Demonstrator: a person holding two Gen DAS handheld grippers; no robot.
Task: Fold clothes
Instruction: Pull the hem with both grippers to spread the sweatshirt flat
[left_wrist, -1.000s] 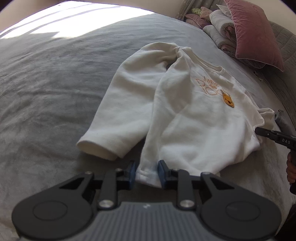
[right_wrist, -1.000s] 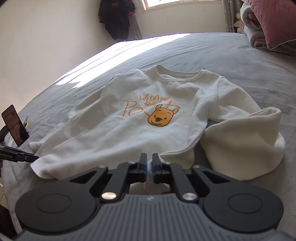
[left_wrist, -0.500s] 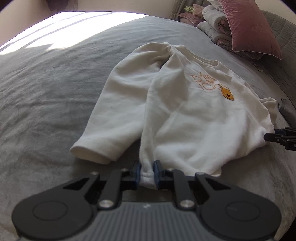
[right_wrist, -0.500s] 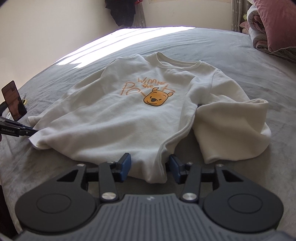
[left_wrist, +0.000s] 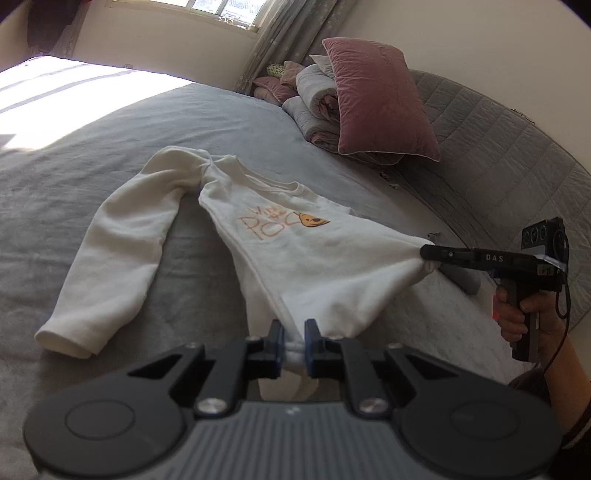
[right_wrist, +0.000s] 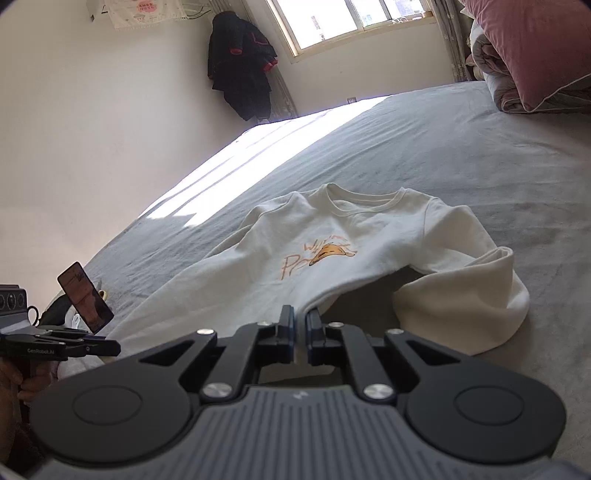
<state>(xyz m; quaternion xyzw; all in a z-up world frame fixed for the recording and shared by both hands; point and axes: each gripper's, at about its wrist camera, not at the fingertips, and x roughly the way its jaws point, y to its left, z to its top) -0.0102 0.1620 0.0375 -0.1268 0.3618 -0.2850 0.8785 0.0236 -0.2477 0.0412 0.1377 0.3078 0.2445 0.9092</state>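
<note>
Already both hem corners pinched: left gripper (left_wrist: 293, 338) and right gripper (right_wrist: 300, 328) closing on sweatshirt (left_wrist: 295, 251); collar lies straight ahead toward bed's (left_wrist: 110, 147) far edge.

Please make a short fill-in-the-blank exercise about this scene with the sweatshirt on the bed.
1. The white sweatshirt lies on a ____ bed cover.
2. Both the left gripper and the right gripper pinch the sweatshirt at its bottom ____.
3. The print on the chest is ____ in colour.
4. The pillow leaning at the headboard is ____.

Missing words: grey; hem; orange; pink
</note>
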